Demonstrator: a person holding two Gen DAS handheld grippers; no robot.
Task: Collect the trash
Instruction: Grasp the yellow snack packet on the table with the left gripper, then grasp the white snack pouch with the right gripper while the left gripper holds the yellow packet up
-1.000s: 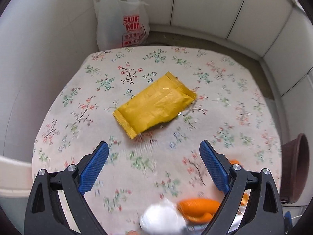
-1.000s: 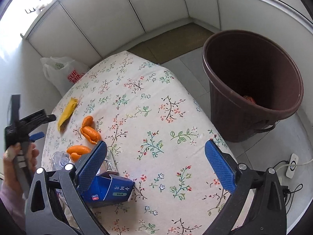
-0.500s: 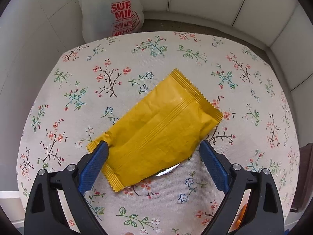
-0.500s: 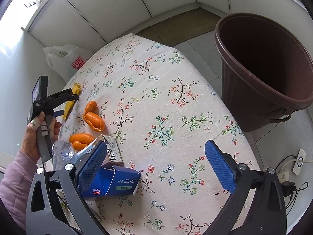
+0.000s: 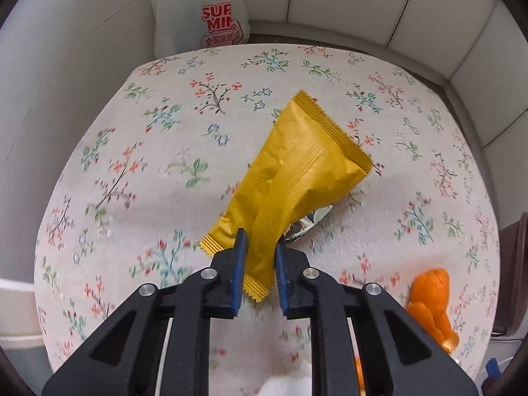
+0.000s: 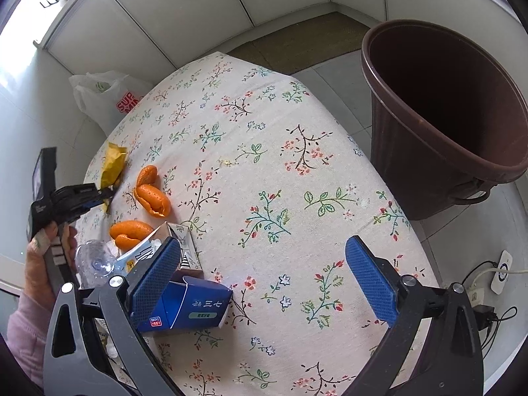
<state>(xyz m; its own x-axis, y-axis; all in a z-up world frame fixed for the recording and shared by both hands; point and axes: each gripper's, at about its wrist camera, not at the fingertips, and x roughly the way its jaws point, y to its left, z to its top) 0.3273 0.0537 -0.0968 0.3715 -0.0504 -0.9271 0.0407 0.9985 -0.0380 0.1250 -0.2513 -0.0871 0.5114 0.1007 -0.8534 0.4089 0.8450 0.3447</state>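
A yellow snack wrapper (image 5: 297, 171) lies near the far left of the flowered tablecloth (image 5: 158, 171). My left gripper (image 5: 259, 241) has its jaws closing, and its blue pads (image 5: 239, 264) pinch the wrapper's near end, which is creased between them. The right wrist view shows the same wrapper (image 6: 114, 161) and the left gripper (image 6: 107, 193) in a person's hand. My right gripper (image 6: 263, 242) hangs open over the table's near side with nothing between its fingers. A brown trash bin (image 6: 412, 151) stands on the floor to the right.
Orange peels (image 6: 153, 194) (image 6: 128, 231), a blue carton (image 6: 194, 307), a small white box (image 6: 184, 250) and a clear plastic bottle (image 6: 95, 260) lie at the table's near left. A white shopping bag (image 5: 198, 10) sits behind the table. A power strip (image 6: 501, 270) with cables lies on the floor.
My left gripper came down over the yellow wrapper and its jaws went from wide open to pinched on the wrapper's near end. The right gripper stayed open and barely shifted.
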